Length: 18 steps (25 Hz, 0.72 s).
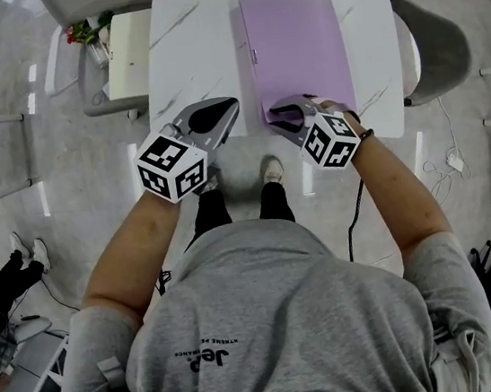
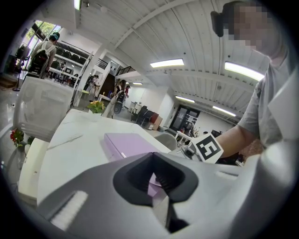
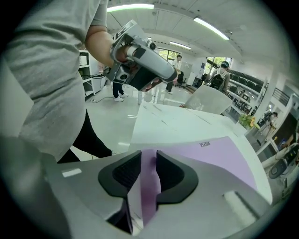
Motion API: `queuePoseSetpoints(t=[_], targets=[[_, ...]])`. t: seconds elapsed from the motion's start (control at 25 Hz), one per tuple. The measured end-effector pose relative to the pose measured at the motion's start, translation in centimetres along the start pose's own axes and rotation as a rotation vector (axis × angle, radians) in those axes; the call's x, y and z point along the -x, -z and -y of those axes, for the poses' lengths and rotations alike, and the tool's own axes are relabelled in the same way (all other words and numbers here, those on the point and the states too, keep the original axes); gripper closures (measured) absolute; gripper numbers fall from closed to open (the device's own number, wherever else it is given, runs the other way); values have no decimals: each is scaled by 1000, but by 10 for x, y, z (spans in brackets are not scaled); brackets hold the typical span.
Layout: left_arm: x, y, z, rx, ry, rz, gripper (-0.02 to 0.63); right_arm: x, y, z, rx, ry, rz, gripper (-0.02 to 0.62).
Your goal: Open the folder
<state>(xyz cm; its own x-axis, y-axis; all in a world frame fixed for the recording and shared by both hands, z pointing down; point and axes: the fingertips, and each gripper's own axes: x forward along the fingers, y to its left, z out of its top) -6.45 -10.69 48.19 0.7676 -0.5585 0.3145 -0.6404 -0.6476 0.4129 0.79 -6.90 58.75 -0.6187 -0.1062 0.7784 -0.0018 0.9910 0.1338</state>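
Note:
A closed purple folder (image 1: 297, 43) lies flat on the white marble table (image 1: 190, 26), right of its middle. My right gripper (image 1: 284, 113) is at the folder's near left corner, shut on the purple cover's edge. In the right gripper view the cover (image 3: 148, 186) runs up between the two dark pads (image 3: 124, 175), and the rest of the folder (image 3: 219, 156) spreads away beyond them. My left gripper (image 1: 225, 112) rests at the table's near edge, just left of the folder, shut and holding nothing. The left gripper view shows the folder (image 2: 128, 144) ahead past its jaws (image 2: 156, 184).
A white chair with a cream seat (image 1: 128, 39) and red flowers (image 1: 82, 30) stands left of the table. A grey chair (image 1: 433, 46) stands on the right. The person's feet (image 1: 271, 171) are under the table's near edge. Other people stand far back in the room.

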Motion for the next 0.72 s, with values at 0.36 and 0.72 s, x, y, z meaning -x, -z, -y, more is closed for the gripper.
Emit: queuePoseSetpoints(t=[0.36, 0.72], targets=[[-1, -1, 2, 2, -4, -2, 557, 18, -15, 14, -103, 37, 100, 557], [-8, 9, -2, 7, -8, -36, 557, 65, -33, 57, -332, 249, 332, 591]])
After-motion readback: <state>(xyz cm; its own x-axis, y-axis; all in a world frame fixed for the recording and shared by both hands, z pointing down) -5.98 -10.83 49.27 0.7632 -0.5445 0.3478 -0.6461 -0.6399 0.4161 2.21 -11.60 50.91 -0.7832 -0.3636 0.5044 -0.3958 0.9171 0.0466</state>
